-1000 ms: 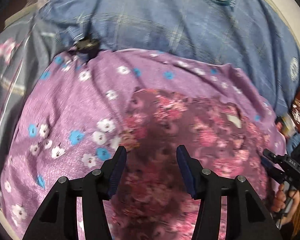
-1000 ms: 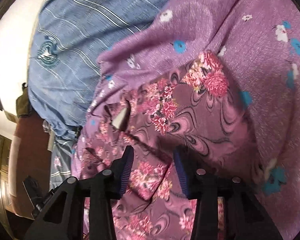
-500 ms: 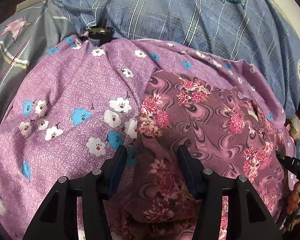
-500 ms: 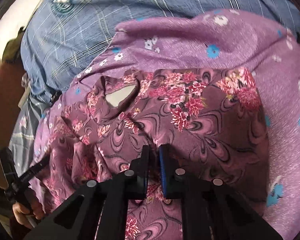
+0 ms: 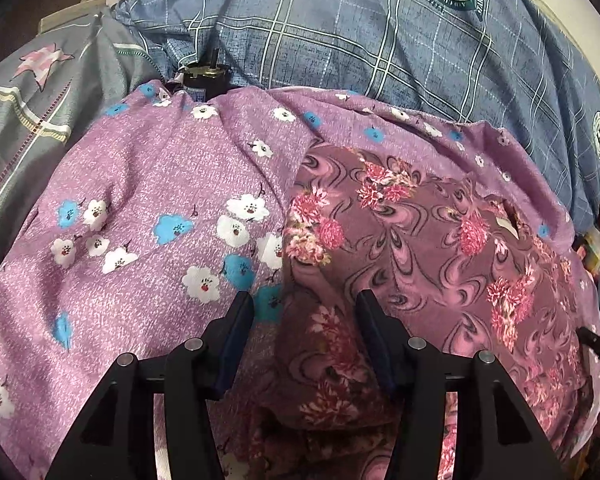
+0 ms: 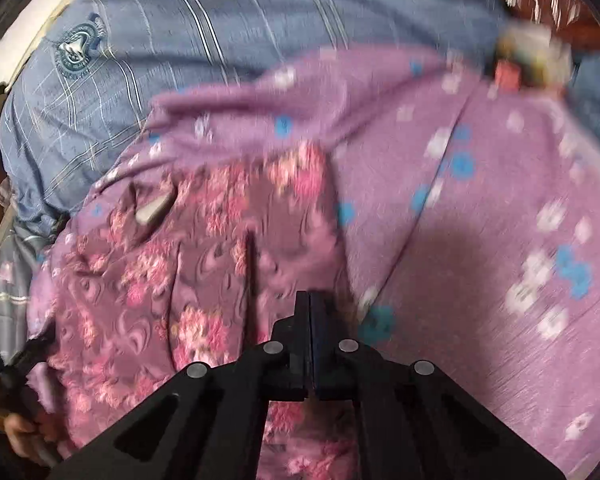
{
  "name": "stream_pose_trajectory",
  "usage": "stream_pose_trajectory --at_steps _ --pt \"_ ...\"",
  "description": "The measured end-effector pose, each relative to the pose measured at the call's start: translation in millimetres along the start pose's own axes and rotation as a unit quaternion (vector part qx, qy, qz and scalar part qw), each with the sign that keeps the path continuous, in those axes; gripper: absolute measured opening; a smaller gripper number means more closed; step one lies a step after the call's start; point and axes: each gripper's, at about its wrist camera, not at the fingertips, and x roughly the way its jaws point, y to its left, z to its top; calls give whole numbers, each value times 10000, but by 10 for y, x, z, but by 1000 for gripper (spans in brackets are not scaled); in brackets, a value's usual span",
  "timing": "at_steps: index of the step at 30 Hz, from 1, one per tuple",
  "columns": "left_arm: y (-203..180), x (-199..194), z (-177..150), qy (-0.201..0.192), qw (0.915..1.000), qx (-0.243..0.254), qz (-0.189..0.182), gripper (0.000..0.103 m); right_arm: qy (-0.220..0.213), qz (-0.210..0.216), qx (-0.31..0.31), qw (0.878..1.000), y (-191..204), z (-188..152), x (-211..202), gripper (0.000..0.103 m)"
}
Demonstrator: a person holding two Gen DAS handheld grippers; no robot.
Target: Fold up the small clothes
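Note:
A small maroon garment with pink flowers lies spread on a lilac sheet with white and blue flowers. It also shows in the right wrist view, blurred. My left gripper is open, its fingers either side of the garment's near left edge. My right gripper is shut at the garment's right edge, pinching a ridge of its cloth. The garment's white neck label shows at its far left.
A blue checked bedspread lies behind the lilac sheet. A grey star-patterned cloth is at the far left. A small dark bottle sits at the sheet's far edge. Clutter lies at the far right.
My right gripper has closed on the garment's cloth and is moving, its view now blurred. My left gripper has stayed open and drawn in over the garment's left edge.

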Motion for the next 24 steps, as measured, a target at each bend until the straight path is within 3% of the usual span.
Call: stream_pose_trajectory --at_steps 2,3,5,7,8,12,14,15,16,19,22,24 --pt "-6 -29 2 32 10000 10 -15 54 -65 519 344 9980 -28 39 -62 16" --pt "-8 -33 -5 48 10000 32 -10 54 -203 750 351 9964 0 73 -108 45" --pt "-14 -36 -10 53 10000 79 0 54 -533 895 262 9942 108 148 -161 83" --pt "-13 -41 -15 53 9999 127 -9 54 -695 923 -19 9933 245 256 -105 80" --pt "-9 -42 -17 54 9999 135 -21 54 -667 889 -141 9937 306 326 -21 74" --pt "20 -47 -19 50 9998 138 -104 54 82 487 -326 9982 360 459 456 28" --pt "33 -46 -20 53 9998 166 -133 54 189 266 -485 9983 376 418 547 26" --pt "38 -47 -21 57 9997 173 -142 54 123 209 -634 9977 427 401 525 13" --pt "43 -48 -21 64 9997 169 -149 54 70 200 -835 9963 486 375 486 6" --pt "51 -72 -19 75 9998 74 -149 54 -458 6 -1098 9929 620 338 281 5" --pt "29 -134 -22 -57 9999 67 -140 52 -1090 141 -986 9890 604 394 30 5" --pt "8 -134 -31 -69 9999 132 -75 52 -1061 198 -886 9902 553 431 58 6"
